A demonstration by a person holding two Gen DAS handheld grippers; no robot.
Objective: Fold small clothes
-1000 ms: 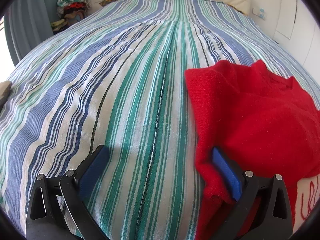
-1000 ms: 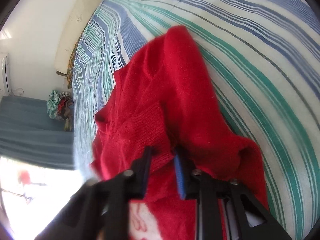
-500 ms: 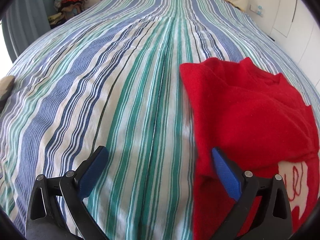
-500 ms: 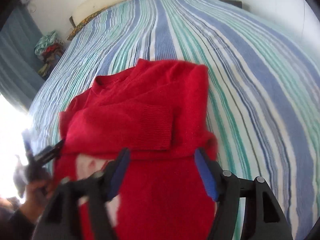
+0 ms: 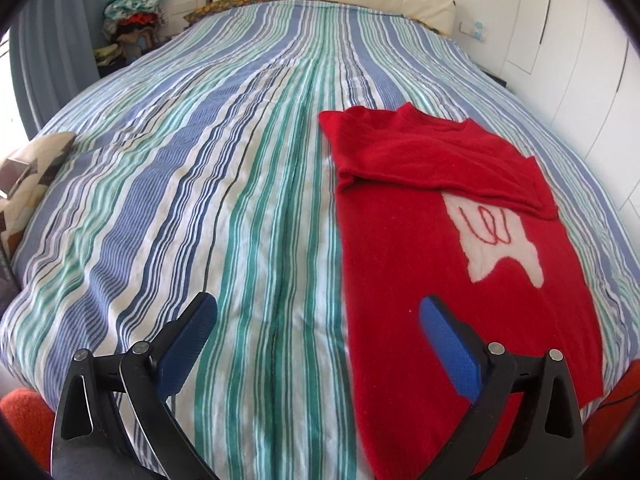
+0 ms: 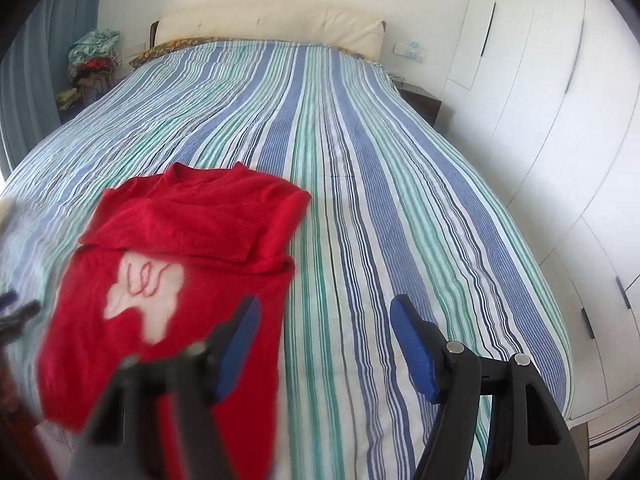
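A small red sweater (image 5: 404, 232) with a white patch lies flat on the striped bed, its sleeves folded across the chest. It also shows in the right wrist view (image 6: 168, 280). My left gripper (image 5: 316, 344) is open and empty above the bed's near edge, its right finger over the sweater's lower part. My right gripper (image 6: 324, 340) is open and empty, held above the bed just right of the sweater's hem. The left gripper shows blurred at the far left edge of the right wrist view (image 6: 12, 312).
The striped bedspread (image 5: 200, 200) covers a wide bed. A patterned cushion (image 5: 28, 172) lies at its left edge. A pile of clothes (image 6: 92, 60) stands at the back left. White wardrobe doors (image 6: 560, 120) line the right side. A dark nightstand (image 6: 420, 100) is by the headboard.
My right gripper let go of the sweater sleeve, opened and pulled back. Both grippers have backed away toward the foot of the bed, so the whole sweater now shows.
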